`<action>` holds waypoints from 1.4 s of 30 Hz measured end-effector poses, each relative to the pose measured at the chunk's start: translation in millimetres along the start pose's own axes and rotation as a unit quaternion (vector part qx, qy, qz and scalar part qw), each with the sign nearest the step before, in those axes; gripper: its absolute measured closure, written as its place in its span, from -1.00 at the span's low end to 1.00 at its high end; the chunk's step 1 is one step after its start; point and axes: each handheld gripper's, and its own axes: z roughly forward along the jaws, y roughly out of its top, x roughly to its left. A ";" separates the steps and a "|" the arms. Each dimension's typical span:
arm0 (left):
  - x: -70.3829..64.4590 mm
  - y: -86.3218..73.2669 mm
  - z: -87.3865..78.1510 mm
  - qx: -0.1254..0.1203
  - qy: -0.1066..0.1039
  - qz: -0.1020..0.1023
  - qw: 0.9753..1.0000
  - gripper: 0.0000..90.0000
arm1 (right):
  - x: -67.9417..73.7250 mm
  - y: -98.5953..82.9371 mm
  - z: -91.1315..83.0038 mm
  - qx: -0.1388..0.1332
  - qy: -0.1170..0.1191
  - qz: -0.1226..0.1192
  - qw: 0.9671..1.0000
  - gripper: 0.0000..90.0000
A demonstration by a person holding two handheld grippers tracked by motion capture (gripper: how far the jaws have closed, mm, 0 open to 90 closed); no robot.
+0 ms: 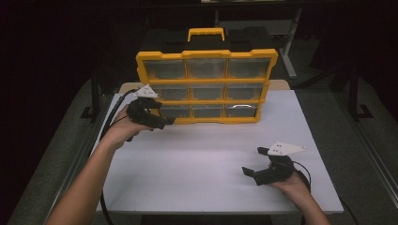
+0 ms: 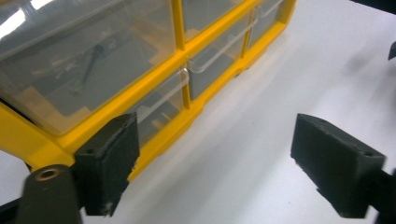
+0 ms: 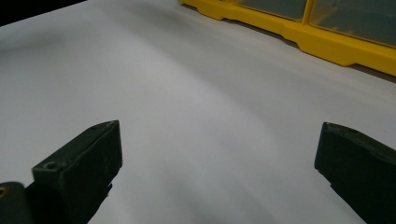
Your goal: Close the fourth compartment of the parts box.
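A yellow organizer case (image 1: 206, 86) with clear drawers and a yellow handle stands upright at the back of the white table (image 1: 211, 159). My left gripper (image 1: 162, 123) hovers at its lower left corner, jaws open, nothing between them. In the left gripper view the case (image 2: 154, 100) fills the upper left, with one jaw close against its yellow frame, and the left gripper (image 2: 233, 168) stands wide apart. My right gripper (image 1: 252, 164) is open low over the table at the front right. The right gripper (image 3: 215, 172) looks over bare table toward the case's base (image 3: 327, 46).
The table's front edge (image 1: 220, 212) runs just below my right hand. Dark floor and black table legs lie to both sides. A grey frame stands behind the case at the back right (image 1: 288, 42).
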 end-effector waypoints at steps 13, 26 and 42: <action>-14.9 -25.8 -1.1 -0.020 -0.011 0.001 1.000 -0.99 | 0.4 0.0 0.4 0.001 0.001 0.000 1.000 -0.99; -24.8 -51.7 2.0 -0.027 -0.009 -0.001 1.000 -1.00 | 0.0 -0.3 0.8 0.002 0.000 0.000 1.000 -0.99; -44.5 -93.5 3.0 -0.043 -0.015 0.016 0.999 -1.00 | 0.6 -0.6 1.1 0.004 0.000 0.000 1.000 -0.99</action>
